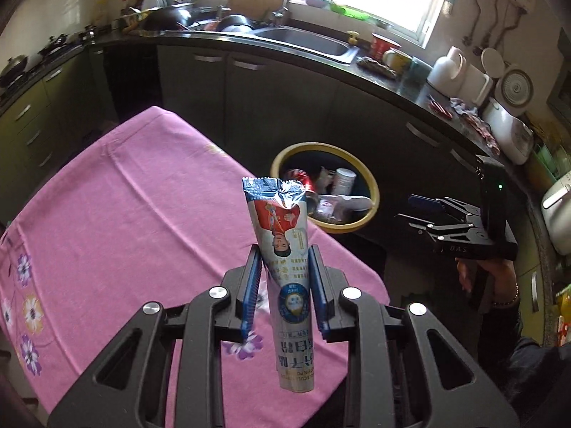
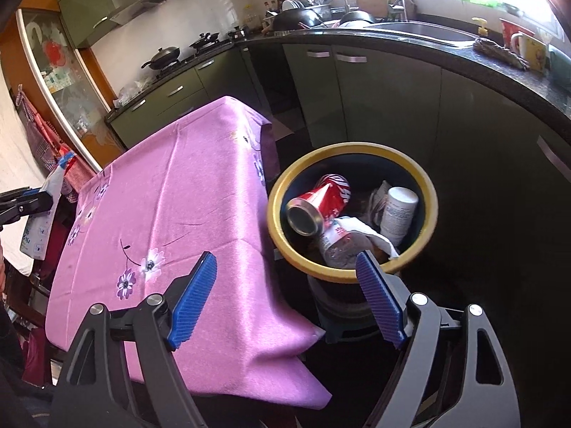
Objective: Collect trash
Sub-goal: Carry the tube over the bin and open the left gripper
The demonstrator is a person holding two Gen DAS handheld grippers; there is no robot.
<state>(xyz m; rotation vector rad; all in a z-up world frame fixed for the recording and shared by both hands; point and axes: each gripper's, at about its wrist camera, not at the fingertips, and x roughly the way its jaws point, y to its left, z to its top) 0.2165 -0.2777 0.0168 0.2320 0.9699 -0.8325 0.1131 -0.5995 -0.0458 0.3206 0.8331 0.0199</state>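
My left gripper (image 1: pixel 284 256) is shut on a long printed foil wrapper (image 1: pixel 285 249), held upright above the pink tablecloth (image 1: pixel 125 221). The wrapper also shows at the left edge of the right wrist view (image 2: pixel 39 221). A yellow-rimmed bin (image 1: pixel 371 185) stands on the floor just past the table's right edge. It holds a red can (image 2: pixel 321 203), a white cup (image 2: pixel 399 210) and a crumpled plastic bottle (image 2: pixel 342 246). My right gripper (image 2: pixel 285 267) is open and empty, low beside the table, near the bin (image 2: pixel 282 246). It also shows in the left wrist view (image 1: pixel 424 210).
Dark kitchen counter (image 1: pixel 392 82) with sink (image 1: pixel 307 41), cups and appliances curves behind the bin. Green cabinets (image 2: pixel 385 100) stand below it. A stove with pans (image 2: pixel 167 59) is at the far left. The tablecloth hangs over the table's corner (image 2: pixel 285 367).
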